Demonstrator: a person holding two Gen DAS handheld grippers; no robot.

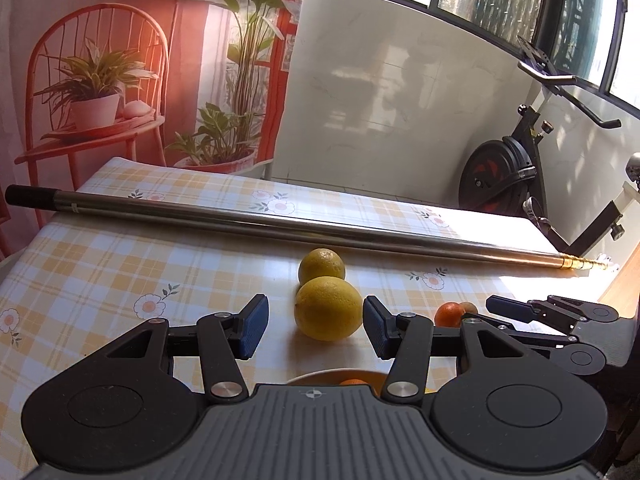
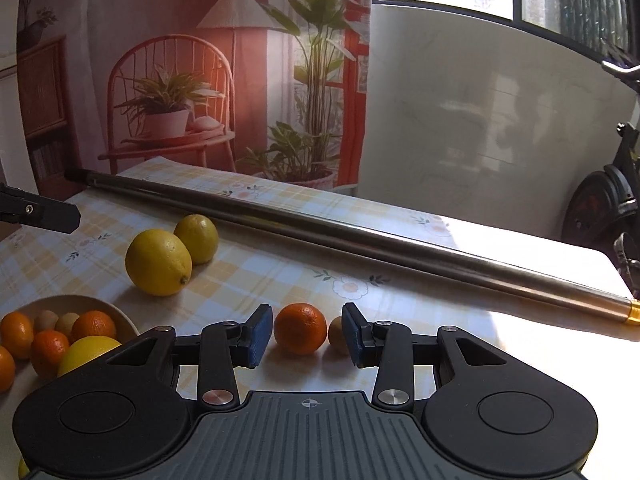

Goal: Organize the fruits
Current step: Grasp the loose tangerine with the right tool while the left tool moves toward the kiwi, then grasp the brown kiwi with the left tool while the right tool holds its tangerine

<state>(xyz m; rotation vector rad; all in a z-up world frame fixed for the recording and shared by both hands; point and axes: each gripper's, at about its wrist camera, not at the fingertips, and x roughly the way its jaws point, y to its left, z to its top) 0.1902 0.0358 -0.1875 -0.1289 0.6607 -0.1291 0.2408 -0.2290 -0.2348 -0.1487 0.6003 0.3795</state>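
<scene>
My left hand-held gripper (image 1: 316,328) gapes wide, the near lemon (image 1: 328,308) just ahead between its tips, untouched. My right hand-held gripper (image 2: 308,334) likewise stands open, framing the orange (image 2: 300,329). Farther, a steel pole (image 1: 280,226) crosses the bench (image 1: 100,264).

The worktop (image 2: 248,280) wears a cloth of pale yellow, white and light blue checks strewn with white flowers with peach centres, and across it lies a silver-grey metal pole (image 2: 360,236) with a black end and a gold tip. Two lemons (image 2: 158,262) are yellow, the mandarin (image 2: 300,329) is bright orange, the small fruit (image 2: 336,335) beside it brownish-tan, and the beige bowl (image 2: 116,312) holds orange, tan and yellow fruit. Each black tool has dark blue pads (image 2: 261,334).
</scene>
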